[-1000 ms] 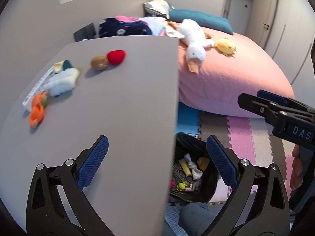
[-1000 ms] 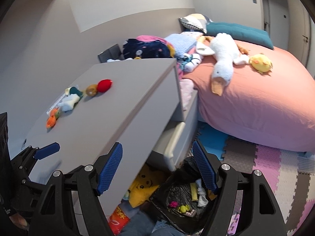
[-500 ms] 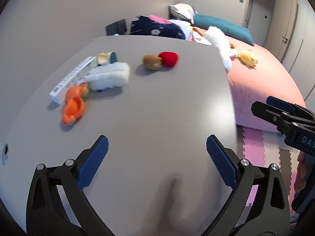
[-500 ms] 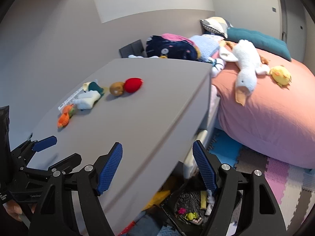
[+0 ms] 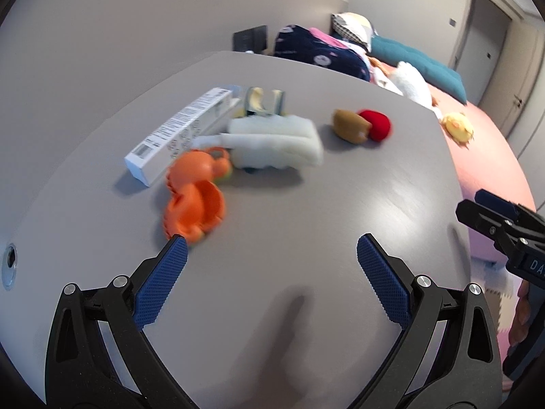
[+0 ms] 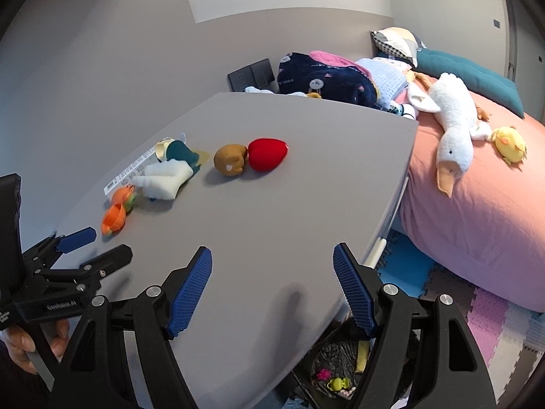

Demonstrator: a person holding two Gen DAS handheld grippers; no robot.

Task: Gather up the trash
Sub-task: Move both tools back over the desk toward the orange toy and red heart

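Orange plastic toy shell (image 5: pixel 194 201) lies just ahead of my left gripper (image 5: pixel 272 262), whose jaws stand wide apart and hold nothing, and my right gripper (image 6: pixel 272 286) is equally spread and empty over the grey tabletop (image 6: pixel 306 204). The shell touches the white cardboard box (image 5: pixel 177 133) and the fluffy white cloth (image 5: pixel 276 143), so a careless close could drag those along. The trash bag (image 6: pixel 337 361) sits on the floor below the table edge, where a loose grip could drop it short.
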